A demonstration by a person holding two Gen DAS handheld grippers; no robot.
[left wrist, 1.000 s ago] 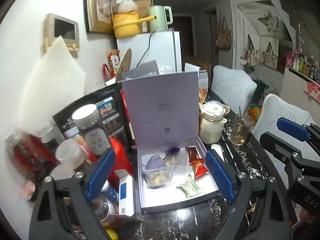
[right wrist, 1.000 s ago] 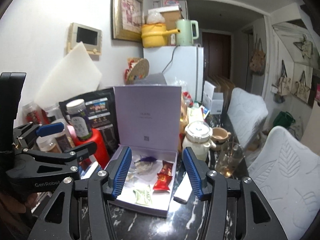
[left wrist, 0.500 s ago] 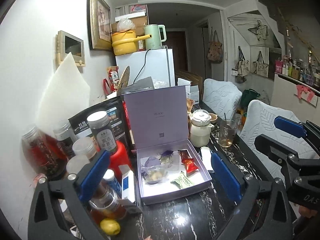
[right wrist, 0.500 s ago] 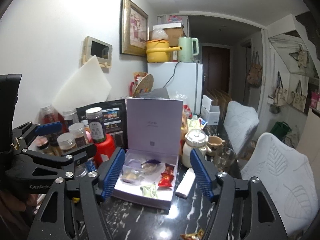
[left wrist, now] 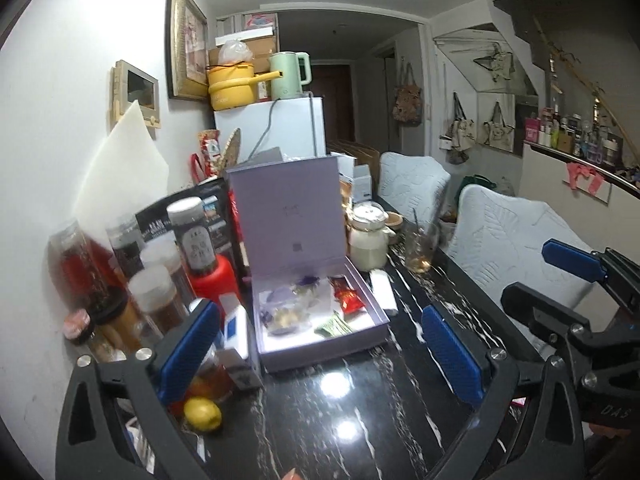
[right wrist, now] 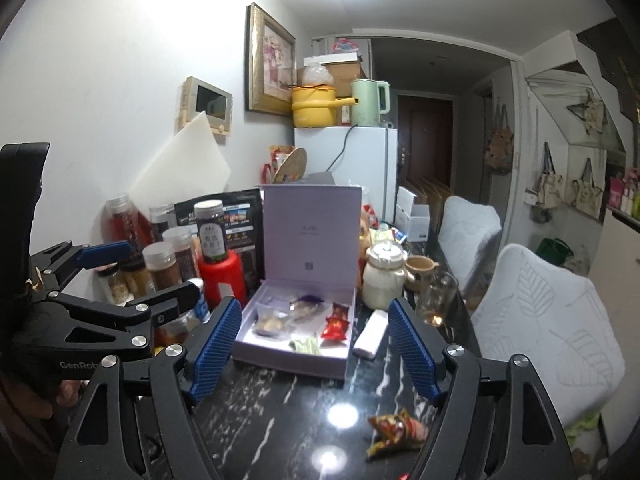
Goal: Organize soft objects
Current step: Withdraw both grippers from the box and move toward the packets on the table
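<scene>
An open lilac box (left wrist: pixel 362 340) (right wrist: pixel 280 358) with its lid upright sits on the black marble table. In it lie a red packet (left wrist: pixel 349 298) (right wrist: pixel 335 322), a green sachet (left wrist: pixel 334 325) (right wrist: pixel 306 345), a clear bag of pale pieces (left wrist: pixel 285 317) (right wrist: pixel 269 323) and a purple-tied bag (right wrist: pixel 307 300). A red-gold wrapped sweet (right wrist: pixel 394 428) lies loose on the table near me. My left gripper (left wrist: pixel 318 354) is open and empty, short of the box. My right gripper (right wrist: pixel 314 354) is open and empty, also short of the box.
Jars and a red canister (left wrist: pixel 212 276) crowd the table's left side by the wall. A lemon (left wrist: pixel 203 414) lies at front left. A white packet (right wrist: pixel 370 334), a cream jar (right wrist: pixel 384 278) and a glass (right wrist: pixel 436 298) stand right of the box. White chairs (right wrist: pixel 540 332) line the right edge.
Both grippers have pulled back and risen from the box, which now looks smaller and farther. The loose sweet and the lemon have come into view.
</scene>
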